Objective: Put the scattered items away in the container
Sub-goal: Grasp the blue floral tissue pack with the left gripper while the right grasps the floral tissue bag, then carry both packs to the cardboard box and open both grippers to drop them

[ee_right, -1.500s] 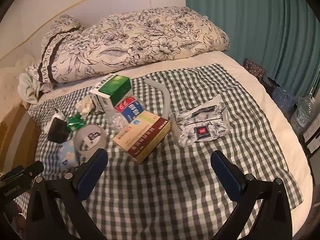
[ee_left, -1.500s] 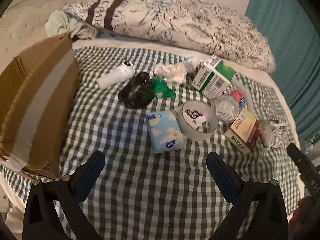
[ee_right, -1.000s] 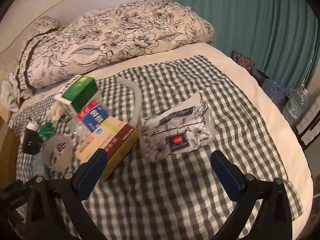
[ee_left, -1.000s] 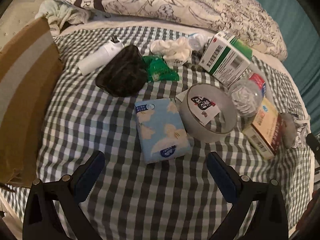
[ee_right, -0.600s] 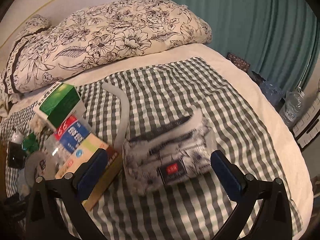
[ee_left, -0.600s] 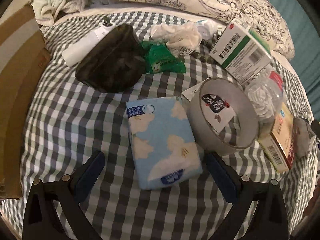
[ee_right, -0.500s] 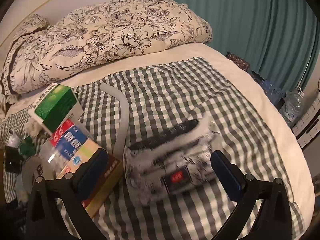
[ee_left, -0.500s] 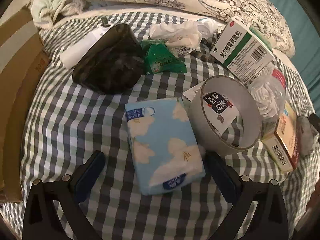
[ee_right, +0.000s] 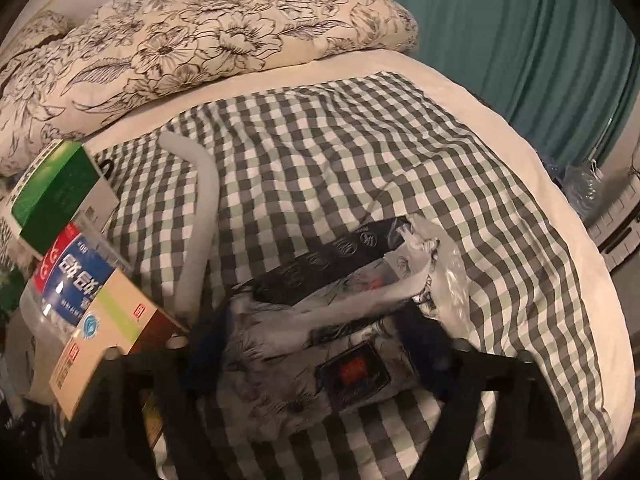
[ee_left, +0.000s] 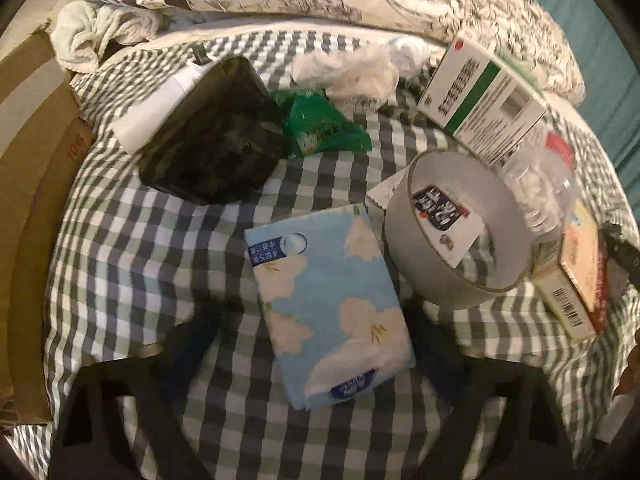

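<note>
Around the blue tissue pack (ee_left: 328, 304) the left side is bare checked cloth (ee_left: 132, 264); the tape roll (ee_left: 456, 232) stands just beside its right edge. The cardboard box (ee_left: 28, 184) blocks the far left. Right of the tissue bag (ee_right: 332, 328), cloth is free.

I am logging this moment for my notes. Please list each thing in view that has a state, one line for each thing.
Left claw: open, astride the blue tissue pack.
Right claw: closing around the floral tissue pack; grip unclear.
Blue tissue pack: lying flat, sealed.
Floral tissue pack: top torn open.
Tape roll: lying flat.
Green-and-white box: closed, tilted.
Cardboard box: opening not in view.
</note>
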